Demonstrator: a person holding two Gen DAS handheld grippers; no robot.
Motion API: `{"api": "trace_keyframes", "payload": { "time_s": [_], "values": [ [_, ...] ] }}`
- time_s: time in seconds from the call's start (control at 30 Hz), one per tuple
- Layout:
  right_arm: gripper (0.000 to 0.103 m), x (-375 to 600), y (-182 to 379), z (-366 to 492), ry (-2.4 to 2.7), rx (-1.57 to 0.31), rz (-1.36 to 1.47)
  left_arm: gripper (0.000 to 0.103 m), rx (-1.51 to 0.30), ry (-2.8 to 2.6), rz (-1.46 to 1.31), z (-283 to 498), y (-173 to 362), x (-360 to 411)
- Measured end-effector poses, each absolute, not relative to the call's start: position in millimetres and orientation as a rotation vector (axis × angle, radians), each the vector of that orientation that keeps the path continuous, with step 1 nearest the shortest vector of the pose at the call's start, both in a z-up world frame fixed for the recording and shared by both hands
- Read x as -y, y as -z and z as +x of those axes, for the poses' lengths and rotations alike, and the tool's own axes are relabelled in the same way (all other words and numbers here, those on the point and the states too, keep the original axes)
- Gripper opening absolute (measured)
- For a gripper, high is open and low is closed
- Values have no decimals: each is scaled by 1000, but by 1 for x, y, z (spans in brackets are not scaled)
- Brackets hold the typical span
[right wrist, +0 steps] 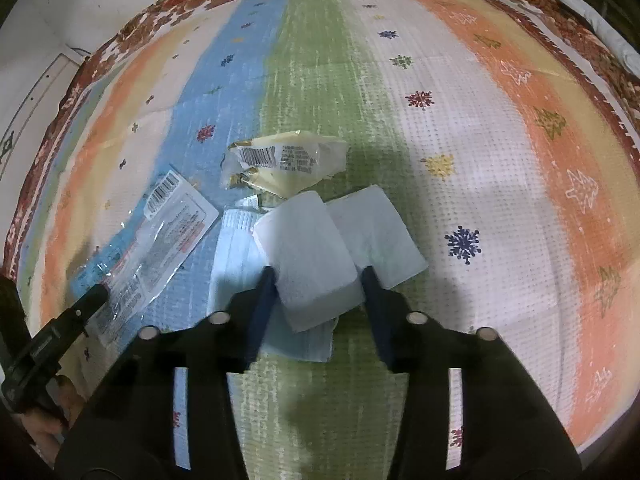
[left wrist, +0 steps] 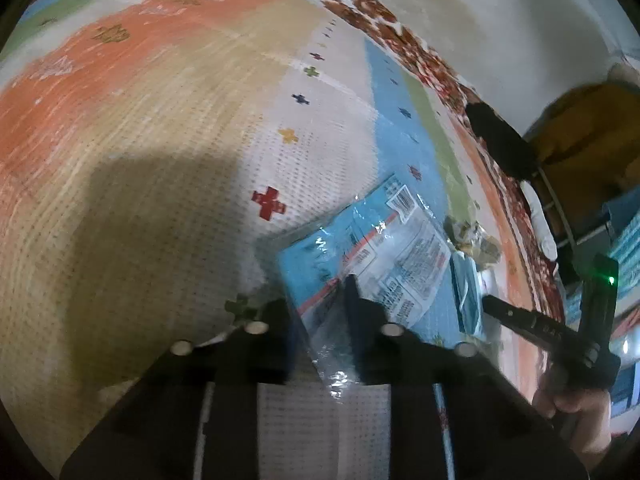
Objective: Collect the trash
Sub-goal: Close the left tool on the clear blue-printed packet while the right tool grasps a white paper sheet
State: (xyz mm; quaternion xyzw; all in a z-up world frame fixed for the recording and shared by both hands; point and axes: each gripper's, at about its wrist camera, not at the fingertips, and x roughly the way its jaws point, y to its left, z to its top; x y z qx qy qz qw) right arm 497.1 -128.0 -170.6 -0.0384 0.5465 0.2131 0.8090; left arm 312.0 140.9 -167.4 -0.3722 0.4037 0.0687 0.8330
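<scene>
Toward the left edge of the striped bedspread (right wrist: 460,128), item one: a clear plastic wrapper with blue backing and a barcode label (left wrist: 372,256). My left claw (left wrist: 320,300) is clamped on its near corner, the film pinched between the two fingers. It is gripped but, by my reading, not yet lifted; most of it lies flat on the blue stripe.

Item two, just beyond the middle of the pile: a crumpled yellow wrapper with printed label (right wrist: 280,160), lying loose on the blue and green stripes, untouched.

Item three, under the tissues: a pale blue face mask (right wrist: 240,264), flat on the bedspread, partly covered.

Item four, middle of the bedspread: two folded white tissues (right wrist: 316,256), overlapping. My right claw (right wrist: 320,284) straddles the nearer one, jaws partway together with a finger at each side edge; whether the pads are pressing it I cannot tell.

Status: nothing is collected so far as shown. No bin or bag is visible in either view. One piece is gripped, one is bracketed, two remain.
</scene>
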Motion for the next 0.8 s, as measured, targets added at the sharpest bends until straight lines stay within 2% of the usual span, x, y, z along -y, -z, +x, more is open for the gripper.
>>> {"api": "trace_keyframes", "payload": {
  "time_s": [0.03,0.13,0.3,0.4,0.8],
  "values": [
    [32,127,169,496,-463,-1166,-81,6,-857,-145,-801,312,168,-142],
    [25,127,164,494,-472,-1151,-89,2,-859,-149,-800,311,165,-141],
    [21,133,152,493,-466,-1131,-87,1,-857,-182,-779,309,150,-136],
    [16,136,142,490,-464,-1114,-95,0,-848,-213,-781,303,138,-138],
    [11,139,116,460,-490,-1066,-174,0,-879,-263,-695,295,83,-131]
  ]
}}
